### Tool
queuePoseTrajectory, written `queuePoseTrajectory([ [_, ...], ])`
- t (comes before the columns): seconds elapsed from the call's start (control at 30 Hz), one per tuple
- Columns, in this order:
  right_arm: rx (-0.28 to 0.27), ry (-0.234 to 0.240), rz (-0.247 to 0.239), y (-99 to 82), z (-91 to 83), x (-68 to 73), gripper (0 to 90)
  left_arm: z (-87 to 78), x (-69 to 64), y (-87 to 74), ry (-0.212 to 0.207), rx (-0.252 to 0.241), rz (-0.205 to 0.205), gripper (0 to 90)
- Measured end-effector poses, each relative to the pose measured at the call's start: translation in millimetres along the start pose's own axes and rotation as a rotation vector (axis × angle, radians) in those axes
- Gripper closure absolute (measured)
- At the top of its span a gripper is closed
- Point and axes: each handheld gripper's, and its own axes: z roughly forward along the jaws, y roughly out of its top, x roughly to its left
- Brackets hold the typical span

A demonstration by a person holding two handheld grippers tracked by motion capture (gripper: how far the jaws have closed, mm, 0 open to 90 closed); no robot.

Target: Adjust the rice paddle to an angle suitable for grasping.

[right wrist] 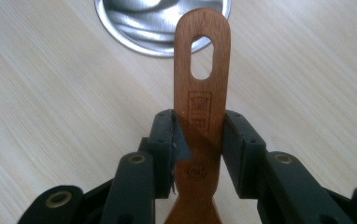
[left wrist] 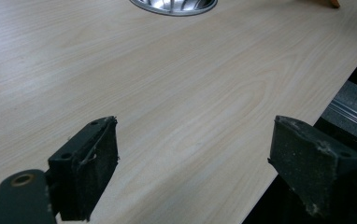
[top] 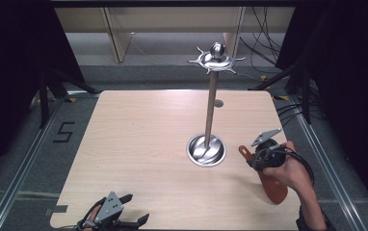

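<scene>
Wooden spatula point(right wrist: 200, 107) blade — cut off below frame.

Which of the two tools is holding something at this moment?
The right tool: its jaws are shut on the handle of the wooden spatula, lifted beside the metal stand. The left tool is open, with bare table between its jaws.

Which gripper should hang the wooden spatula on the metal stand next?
Right. The right gripper already clamps the wooden spatula beside the metal stand; the left gripper sits open at the near edge.
</scene>
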Motion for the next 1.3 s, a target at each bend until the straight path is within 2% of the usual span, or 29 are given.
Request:
queuePoseTrajectory([
  [0.17,-0.045,0.003,-0.002,0.6,-13.6,-1.7,67.1,0.0,0.1,0.0,0.000,-0.001,-0.002,14.9],
  [0.27,-0.063,0.005,0.017,0.8,-16.9,-0.8,67.1,-0.1,0.5,0.6,0.004,-0.003,0.002,14.8],
  [0.33,-0.100,0.003,0.003,1.4,-23.2,-4.4,67.1,-0.1,0.0,0.1,0.001,0.003,0.000,14.9],
  [0.37,-0.100,0.003,0.003,1.4,-23.2,-4.4,67.1,-0.1,0.0,0.1,0.001,0.003,0.000,14.8],
  [0.4,-0.133,0.003,0.026,2.1,-27.0,-4.7,67.1,-0.2,0.8,0.8,0.006,0.001,0.012,14.8],
  [0.47,-0.137,0.005,0.021,2.5,-28.7,-5.4,67.1,0.1,0.1,0.6,0.006,0.000,0.001,14.8],
  [0.5,-0.165,0.008,0.037,3.6,-30.9,-5.0,67.1,-0.2,0.3,0.4,0.003,0.009,0.006,14.8],
  [0.57,-0.170,0.014,0.029,6.1,-36.0,-5.1,67.1,-0.7,2.1,0.8,0.003,0.017,0.036,14.8],
  [0.6,-0.202,0.010,0.027,8.7,-38.3,-4.2,67.1,-0.6,0.8,0.6,0.007,0.015,0.009,14.9],
  [0.63,-0.202,0.010,0.027,8.7,-38.3,-4.2,67.1,-0.9,1.4,1.1,0.008,0.013,0.019,14.9],
  [0.67,-0.203,0.016,0.022,10.0,-40.7,-4.7,67.1,-0.4,0.2,0.6,0.008,0.006,0.001,14.9],
  [0.7,-0.209,0.026,0.017,13.5,-45.3,-4.1,67.2,-1.1,1.0,0.4,0.007,0.020,0.019,14.9],
  [0.8,-0.235,0.029,0.032,15.9,-46.4,-0.6,67.1,-0.5,0.7,0.6,0.006,0.017,0.009,14.8],
  [0.83,-0.239,0.033,0.003,18.2,-48.9,-1.9,67.1,-0.5,0.9,0.8,0.005,0.017,0.017,14.9],
  [0.87,-0.250,0.037,0.005,19.0,-49.4,-0.9,67.2,-0.7,1.8,0.9,0.004,0.020,0.037,14.9],
  [0.97,-0.257,0.034,-0.010,21.0,-52.5,-1.2,67.2,-0.6,1.7,0.6,0.012,0.024,0.019,14.8],
  [1.0,-0.285,0.037,0.003,21.5,-51.9,0.0,67.2,-0.6,1.5,0.7,0.012,0.021,0.016,14.9],
  [1.03,-0.280,0.042,0.013,22.2,-54.7,-0.2,67.1,-0.7,1.4,0.6,0.012,0.022,0.017,14.8],
  [1.13,-0.333,0.043,0.031,24.9,-58.9,-1.1,67.2,-0.1,1.3,0.6,0.009,0.019,0.012,14.9],
  [1.2,-0.332,0.052,0.035,25.0,-60.1,-1.0,67.1,0.0,1.1,0.5,0.008,0.020,0.011,14.8],
  [1.23,-0.354,0.051,0.025,27.1,-61.5,-2.5,67.2,0.8,0.0,0.0,0.004,0.014,0.005,14.9],
  [1.3,-0.360,0.054,0.038,27.8,-62.4,-1.8,67.1,0.8,0.2,0.1,0.005,0.014,0.007,14.8],
])
